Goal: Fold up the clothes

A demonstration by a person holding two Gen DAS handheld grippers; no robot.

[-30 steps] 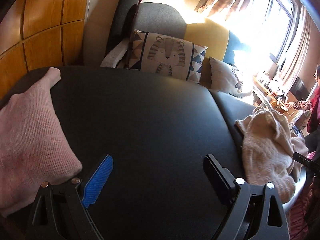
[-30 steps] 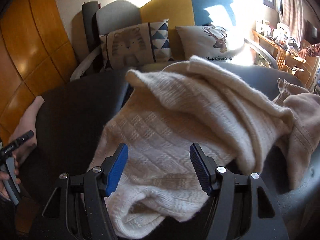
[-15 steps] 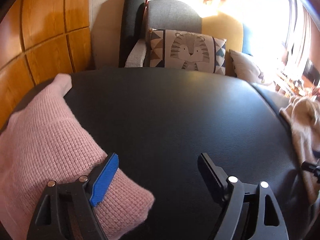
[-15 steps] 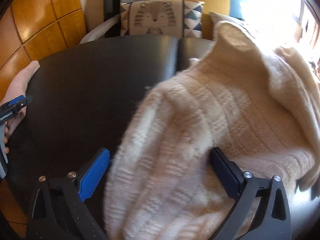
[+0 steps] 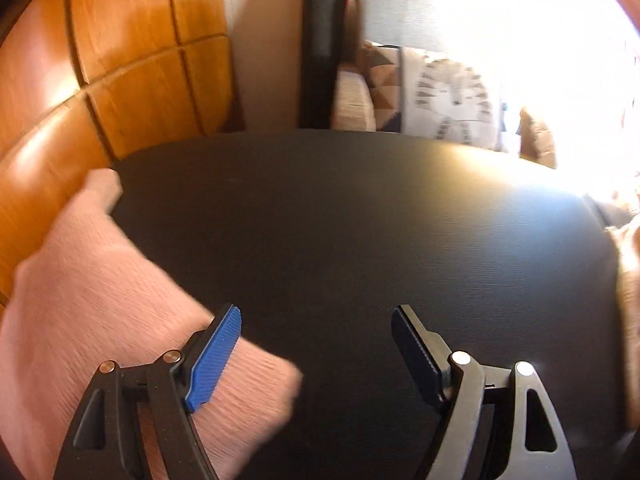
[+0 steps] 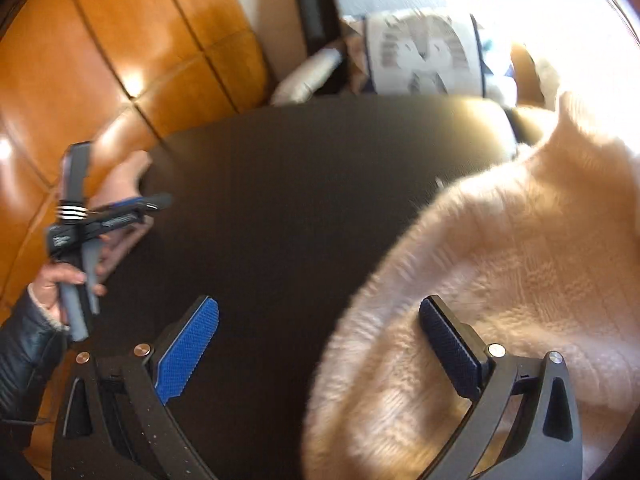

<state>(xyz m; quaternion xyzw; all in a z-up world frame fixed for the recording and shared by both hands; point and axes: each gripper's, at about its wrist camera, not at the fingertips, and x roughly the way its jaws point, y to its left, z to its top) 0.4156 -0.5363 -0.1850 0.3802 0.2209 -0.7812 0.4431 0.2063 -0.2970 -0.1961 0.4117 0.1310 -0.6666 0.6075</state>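
Both grippers hang over the black table, and the table is the thing to find everything else by. On the left gripper the jaws stand apart and have just been closing a little; only bare table shows in the gap. Its blue pad sits over the near corner of the pink sweater, but the blur hides whether it touches. That pink sweater lies folded along the table's left side and reaches toward the far left edge. The right gripper has its jaws as wide as they go, and they squeeze nothing. The cream sweater is piled on the table's right side, and part of it lies between the two jaws, nearer the dark pad. In the right wrist view, a hand in a dark sleeve holds the left gripper at the table's left edge. Past the table's far edge sits a cushion with an animal face, on a grey chair. Wood panels cover the wall behind the table's left side.
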